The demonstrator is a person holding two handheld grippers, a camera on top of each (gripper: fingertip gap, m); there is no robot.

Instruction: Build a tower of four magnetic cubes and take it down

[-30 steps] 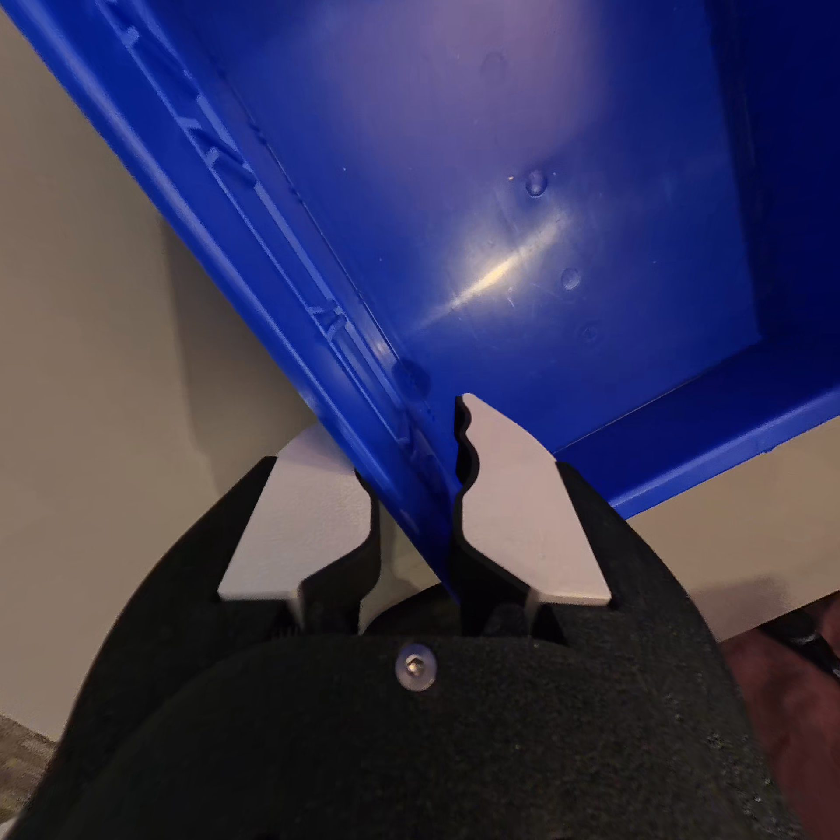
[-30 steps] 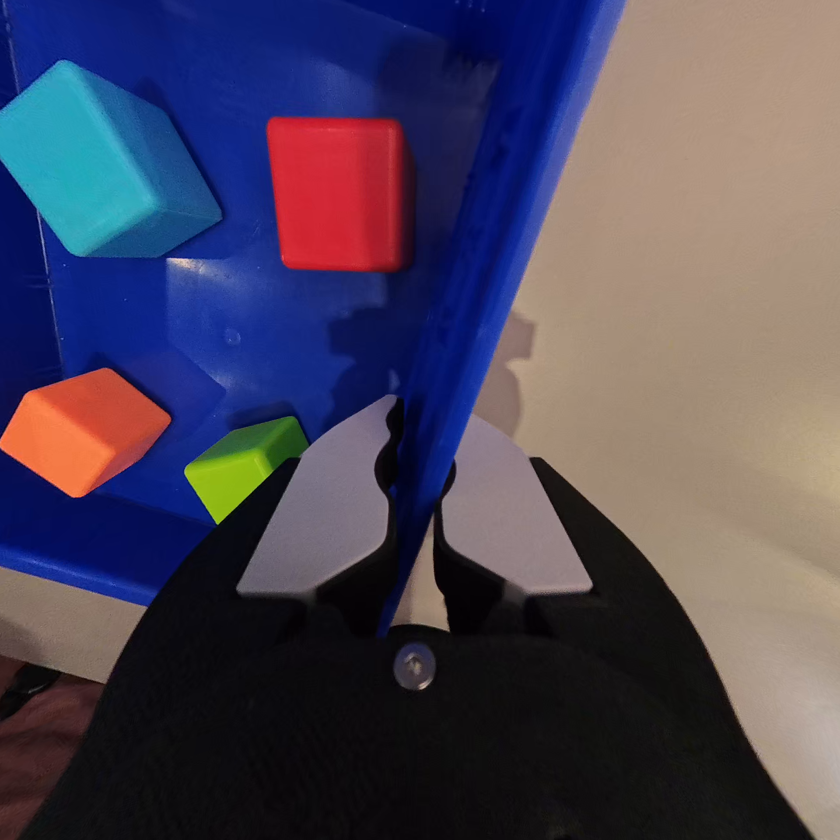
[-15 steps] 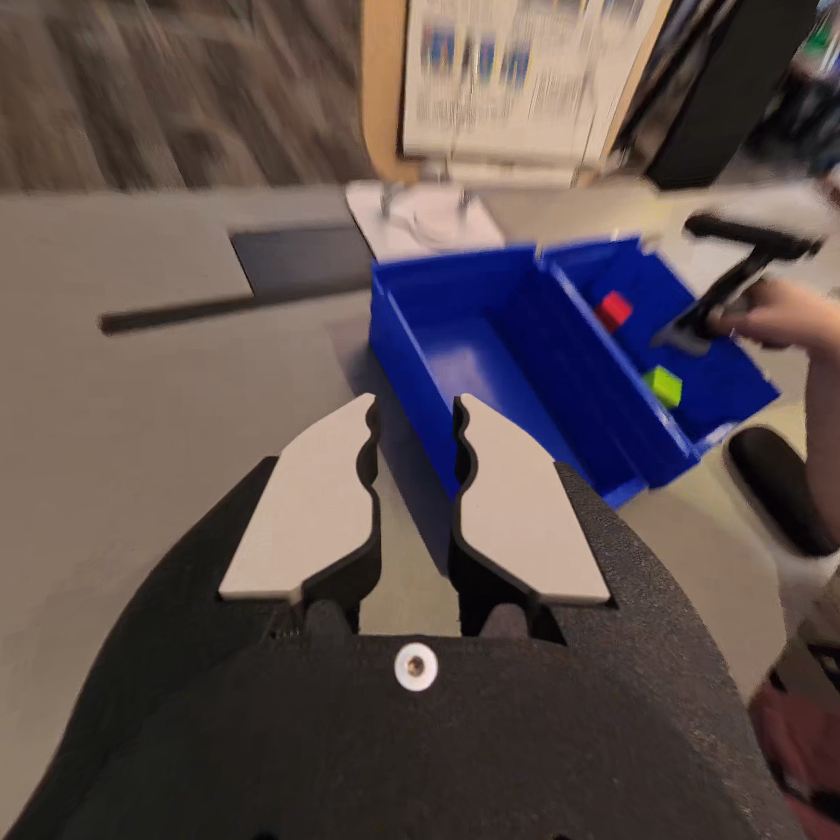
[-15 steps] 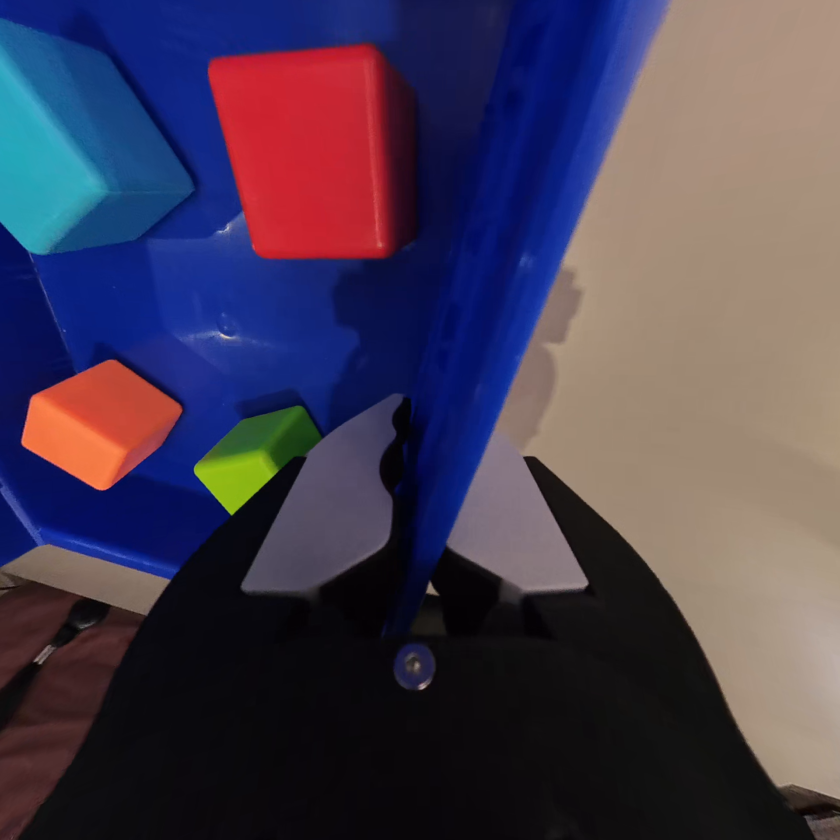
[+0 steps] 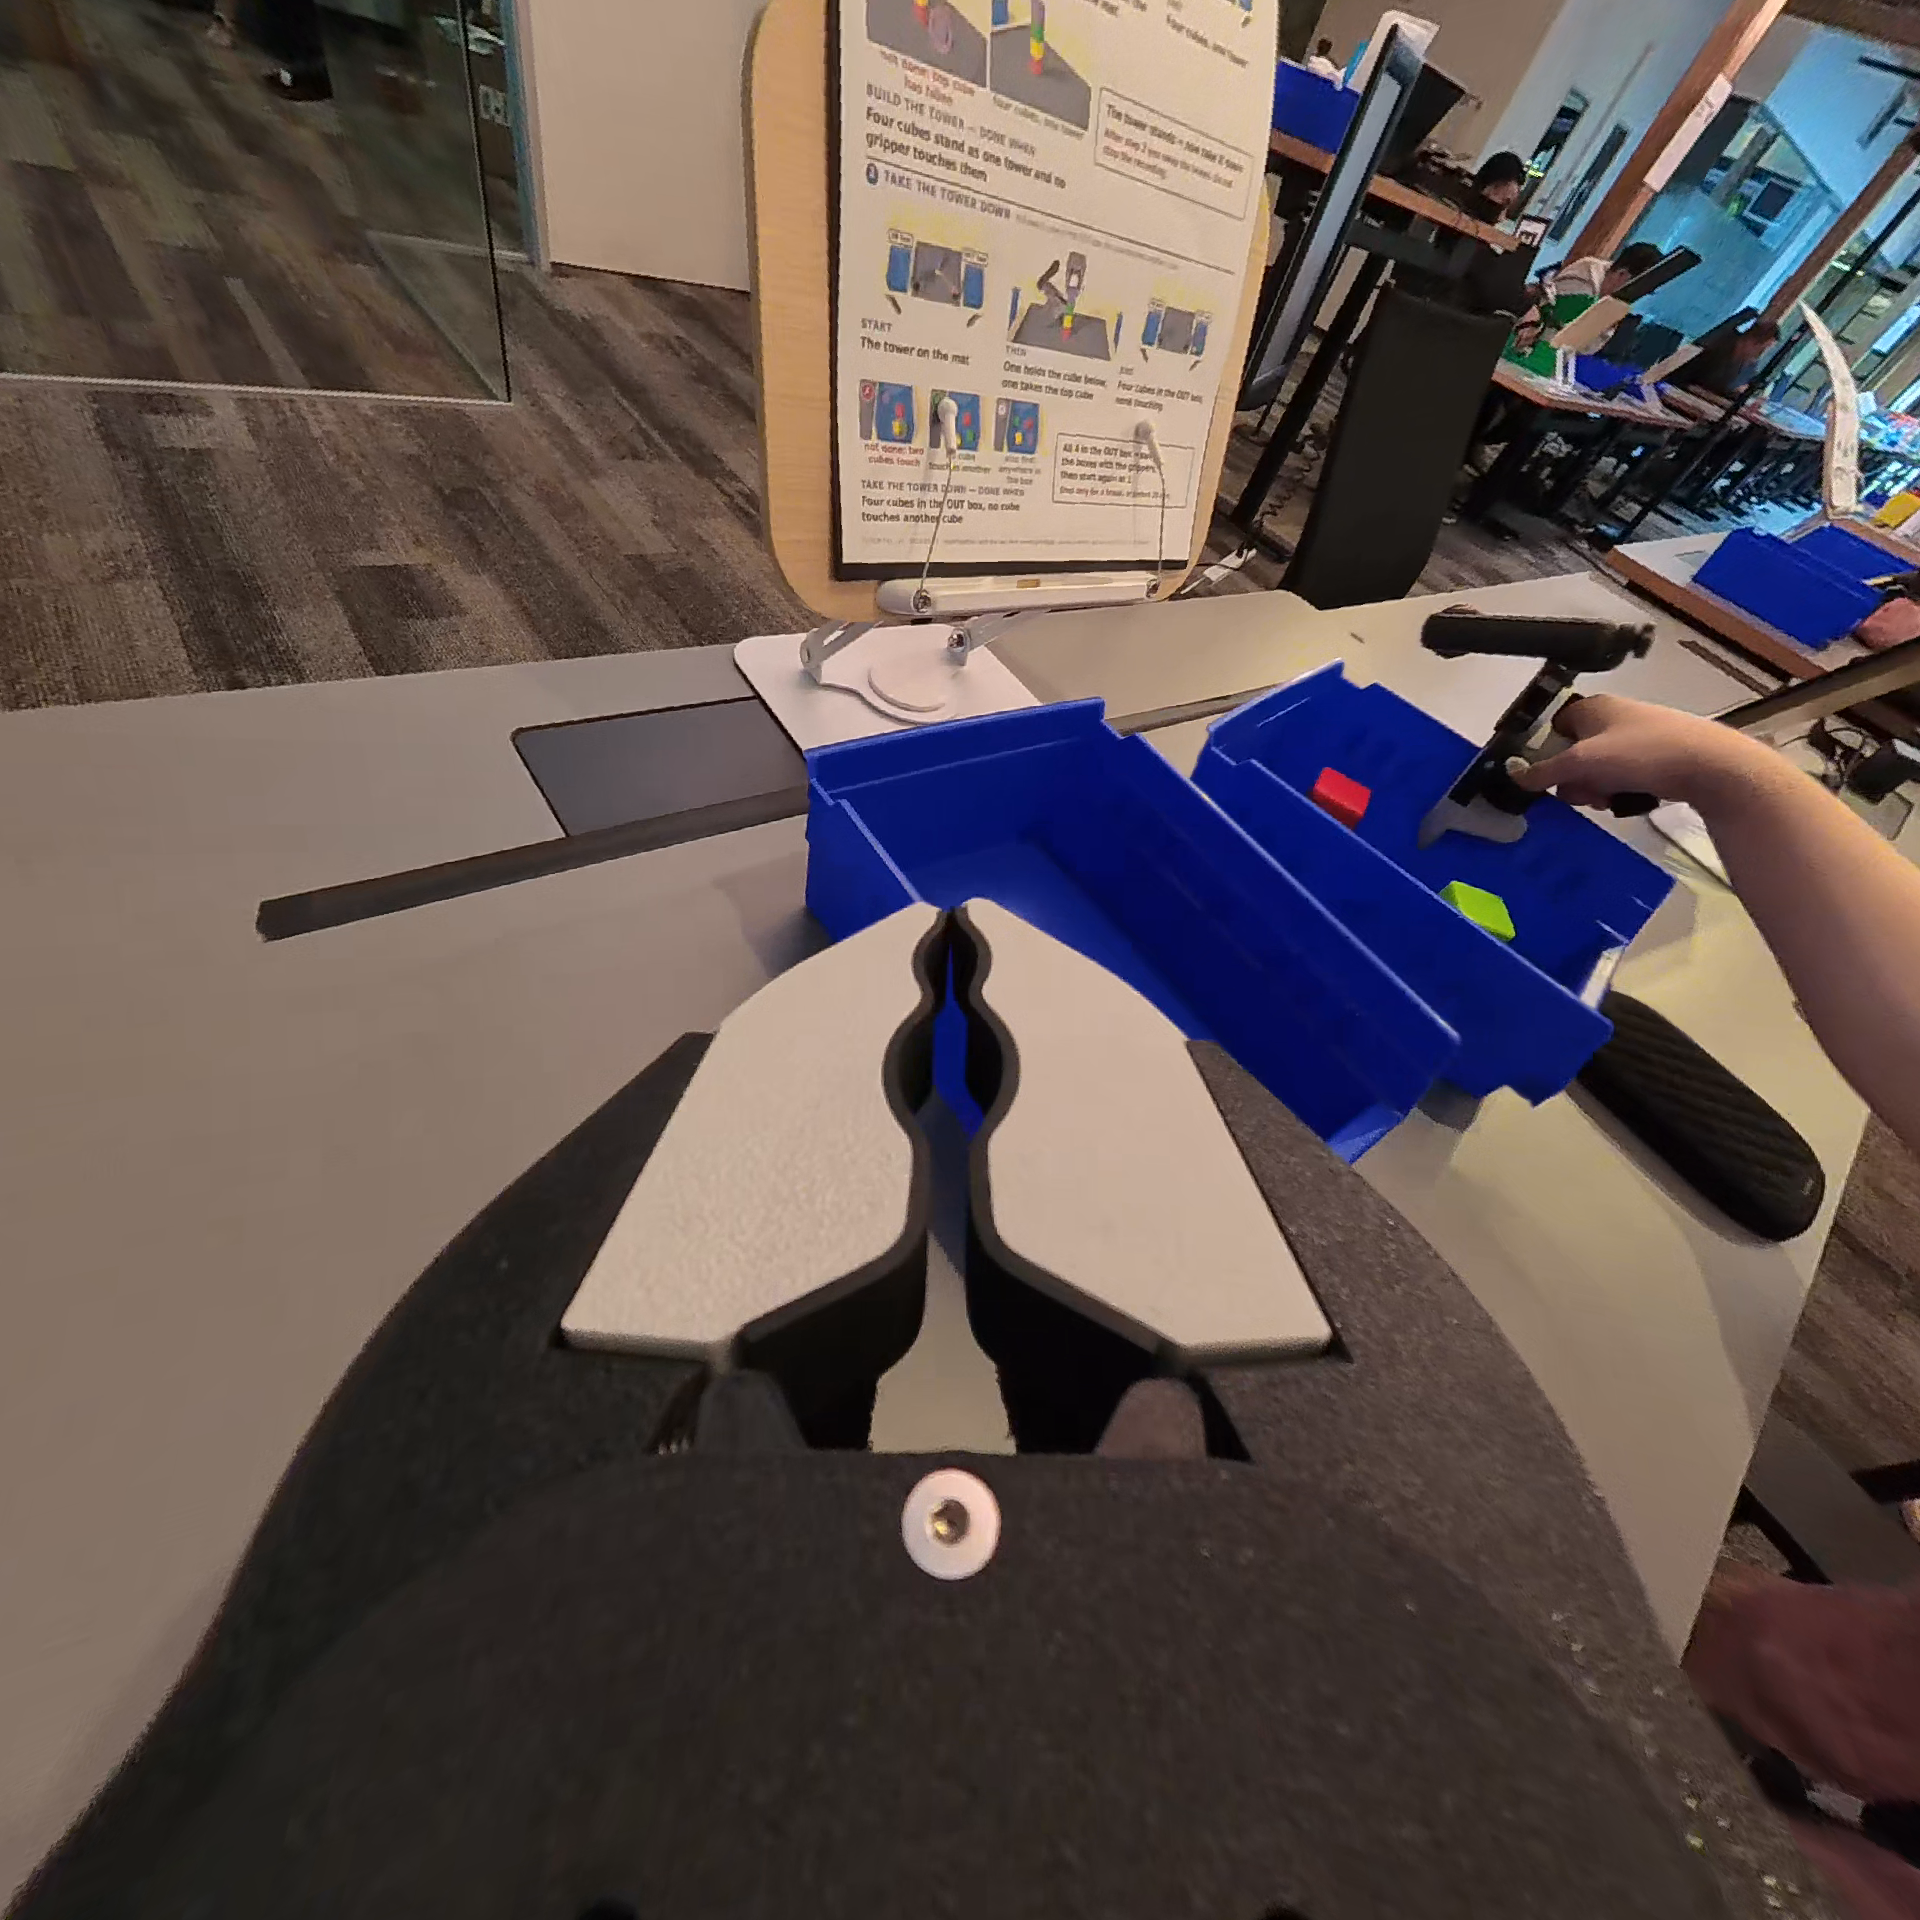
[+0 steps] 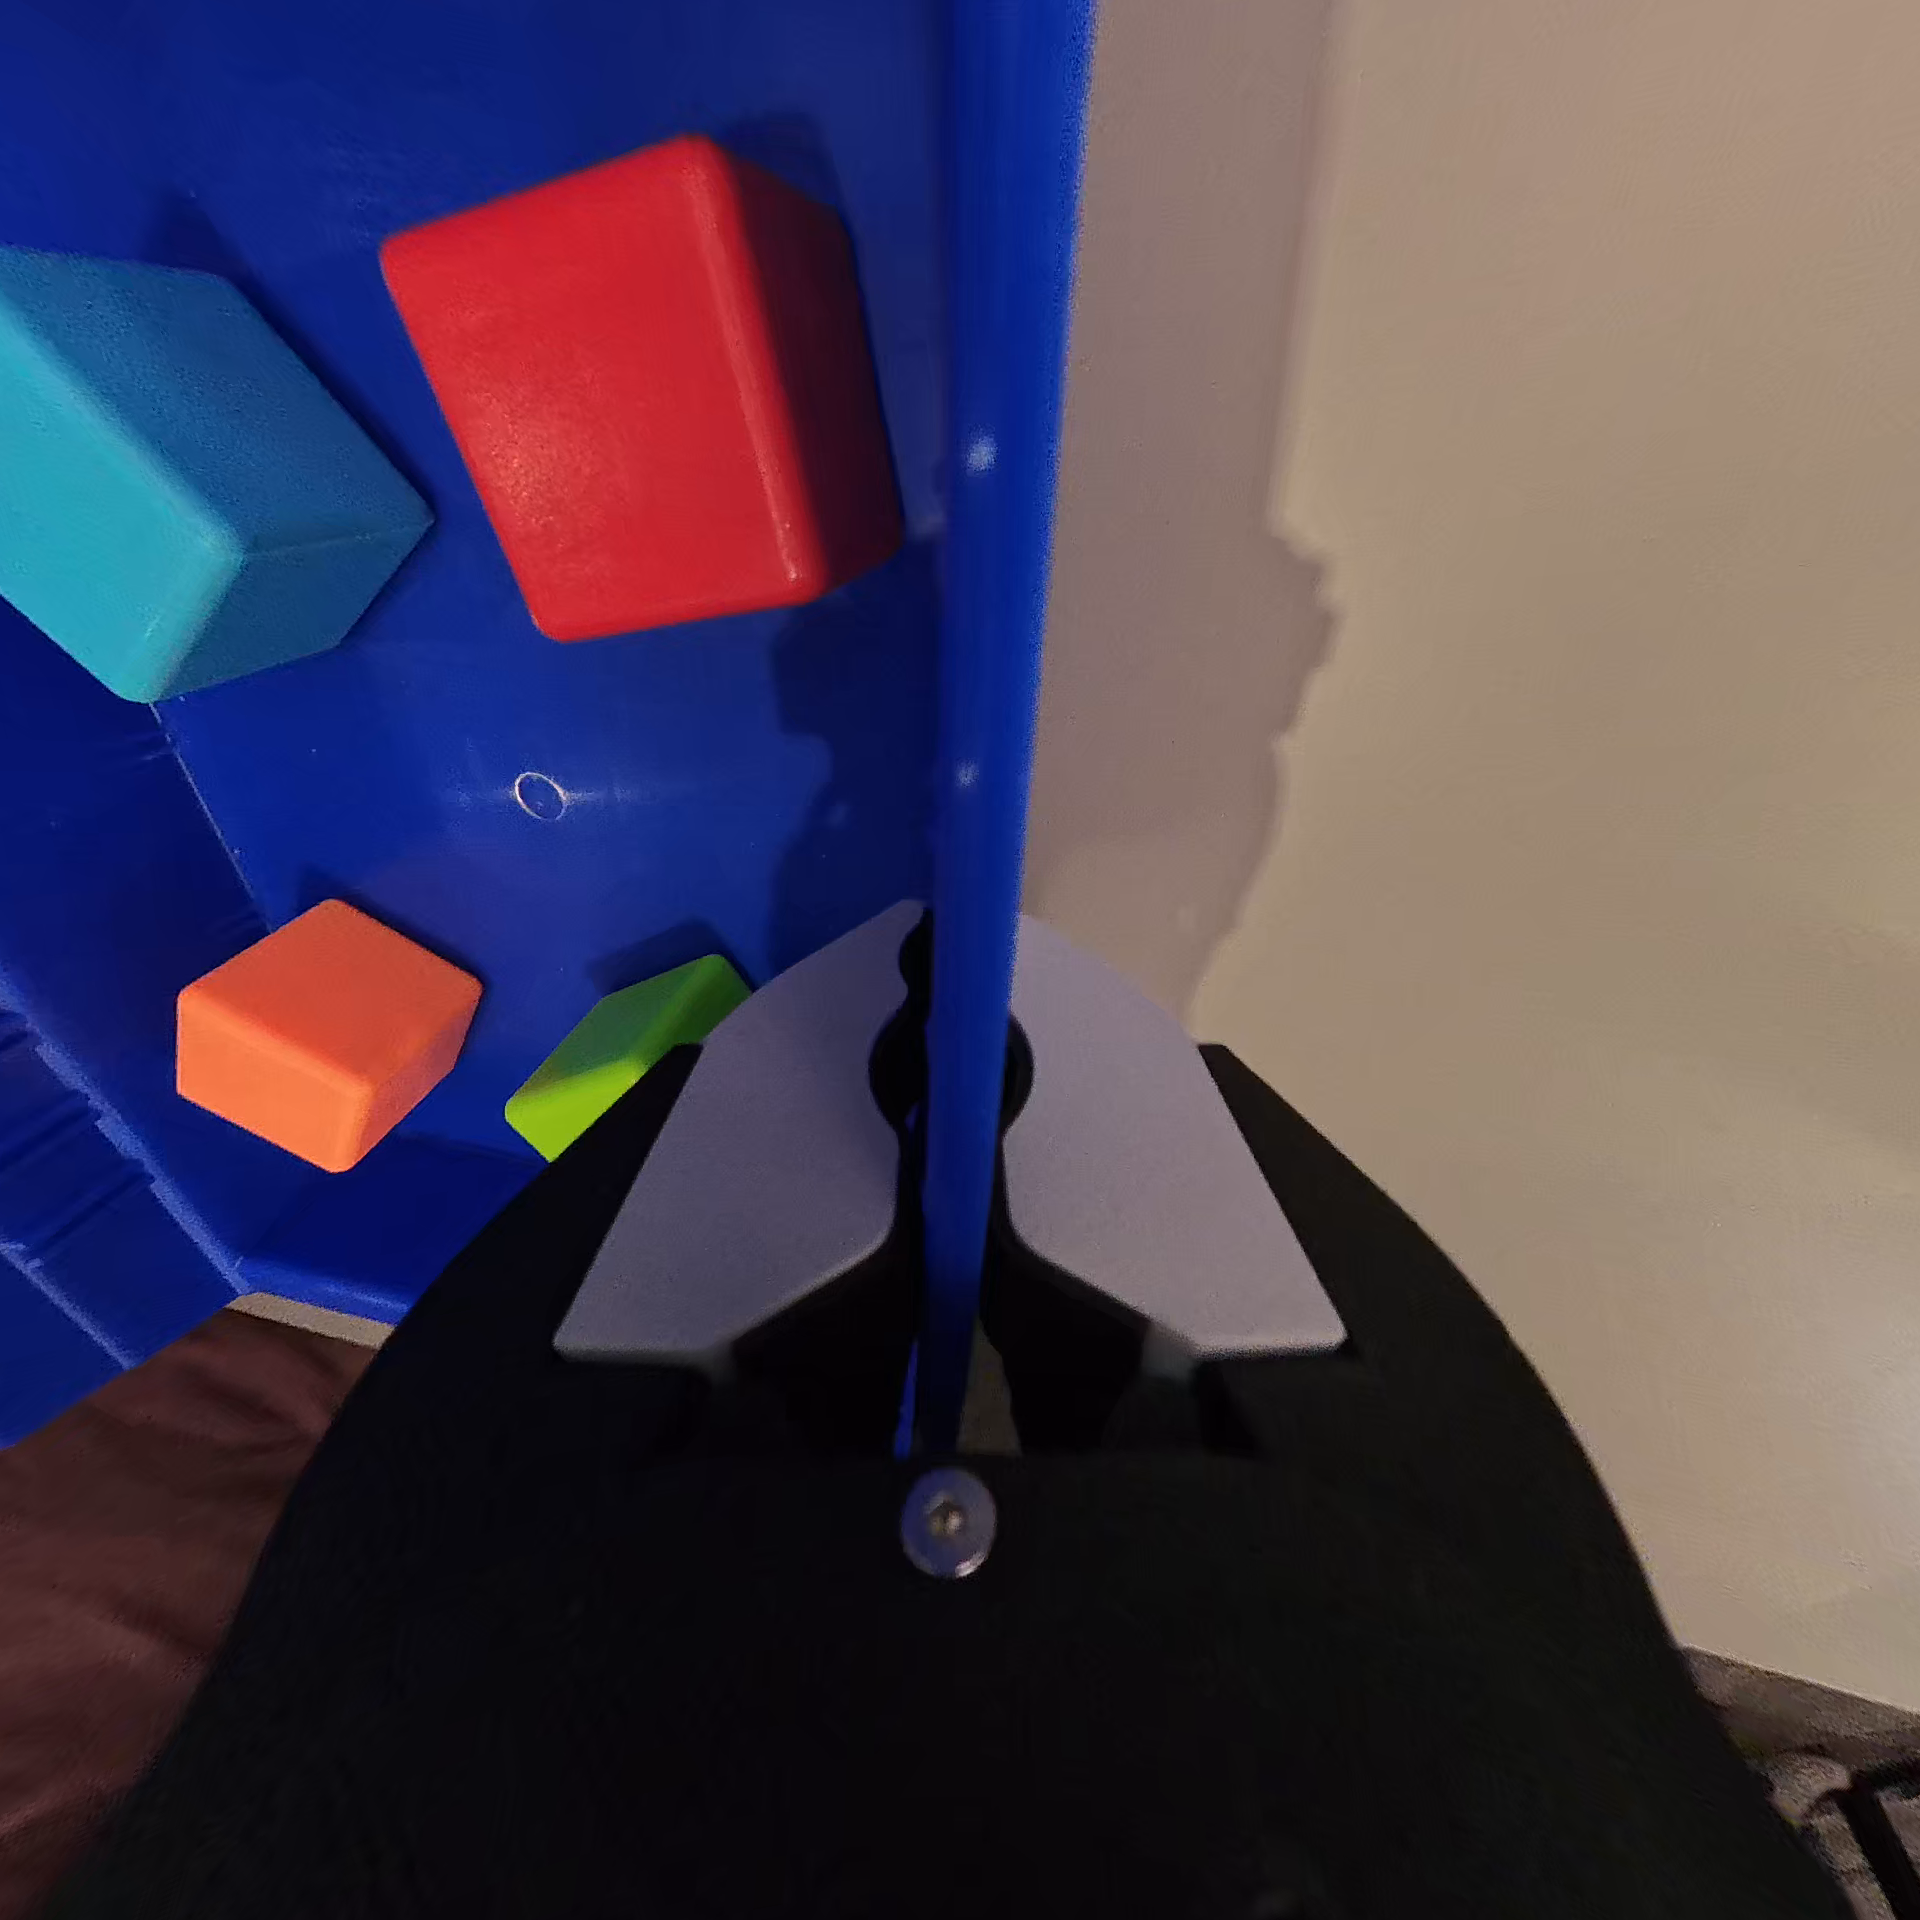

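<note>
My left gripper point(image 5: 951, 925) is shut and empty, held above the grey table point(image 5: 312, 1091) in front of an empty blue bin point(image 5: 1039, 821). My right gripper point(image 6: 966, 925) is shut on the right side wall point(image 6: 987, 520) of a second blue bin. That bin holds a red cube point(image 6: 634, 384), a teal cube point(image 6: 177, 468), an orange cube point(image 6: 322, 1029) and a green cube point(image 6: 623, 1049), all apart. The left wrist view shows the right gripper point(image 5: 1475, 826) in a hand at that bin, with the red cube point(image 5: 1340, 795) and the green cube point(image 5: 1477, 906).
An instruction board point(image 5: 1023, 312) on a white stand is behind the bins. A dark mat point(image 5: 655, 758) and a black strip point(image 5: 520, 862) lie at the back left. A black textured cylinder point(image 5: 1704, 1122) lies by the table's right edge. One gripper's finger ends stand about 65 cm off the other's.
My left gripper let go of the empty bin's wall, pulled back and up, and closed. My right gripper stayed shut on the cube bin's wall; that bin turned slightly away from the empty one.
</note>
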